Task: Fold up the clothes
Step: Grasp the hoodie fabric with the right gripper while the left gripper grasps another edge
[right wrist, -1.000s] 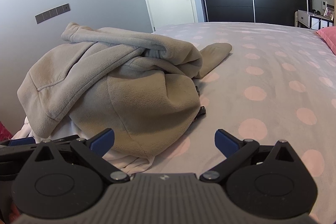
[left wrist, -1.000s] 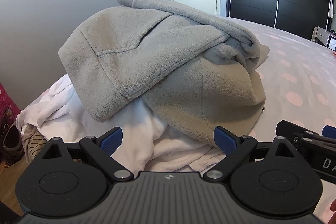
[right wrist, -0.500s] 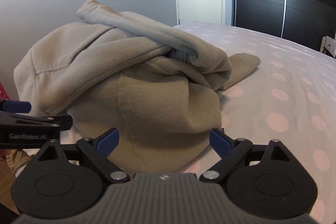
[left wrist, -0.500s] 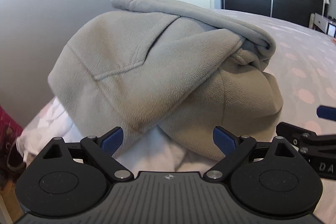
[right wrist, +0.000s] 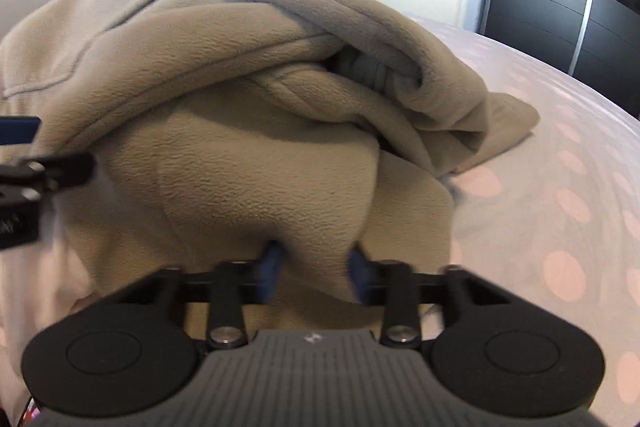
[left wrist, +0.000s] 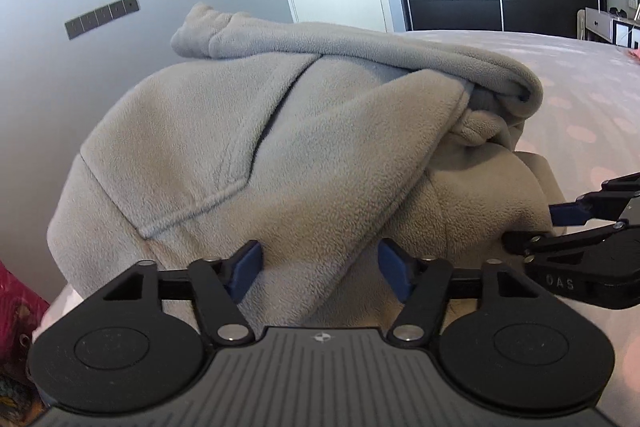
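While the grey fleece (left wrist: 256, 147) is lying heaped on the bed (right wrist: 560, 187), left gripper (left wrist: 320, 267) and right gripper (right wrist: 316, 267) are closing on its near edge; pinch one layer only.

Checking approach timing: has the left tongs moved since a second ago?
Yes. The left tongs moved in toward the grey fleece, which now hides the white clothes; its jaws are closing around the fleece's lower edge.
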